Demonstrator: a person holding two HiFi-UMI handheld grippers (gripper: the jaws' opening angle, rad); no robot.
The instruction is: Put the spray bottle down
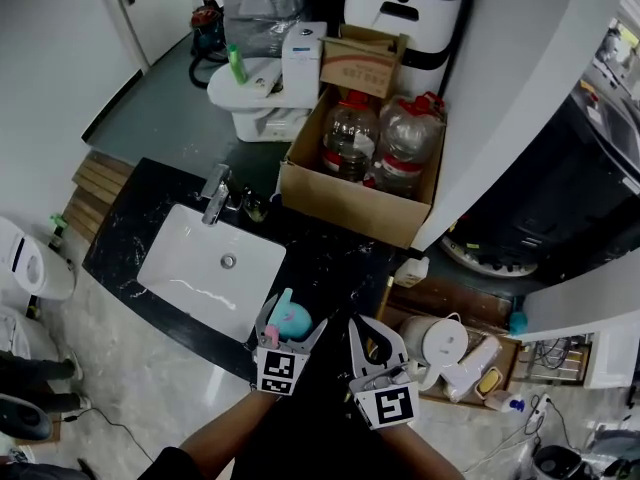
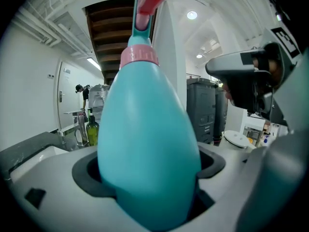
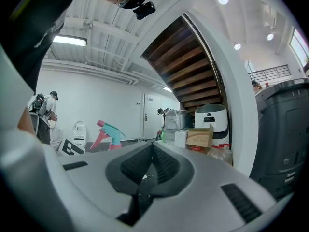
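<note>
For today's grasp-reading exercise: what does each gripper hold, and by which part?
The left gripper grips the teal spray bottle by its wide body, below the pink collar. The right gripper is shut, empty.

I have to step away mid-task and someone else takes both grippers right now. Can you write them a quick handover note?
Left hand-held gripper: shut on the teal spray bottle, gripping its body, bottle upright.
Right hand-held gripper: jaws together, nothing in them, close beside the left one.
Where: the bottle is over the dark countertop, just right of the sink. Whether its base touches the counter cannot be told.
Done: bottle in hand at the counter, not yet released.
Left: stand the bottle on the countertop, open the left jaws, pull clear.
</note>
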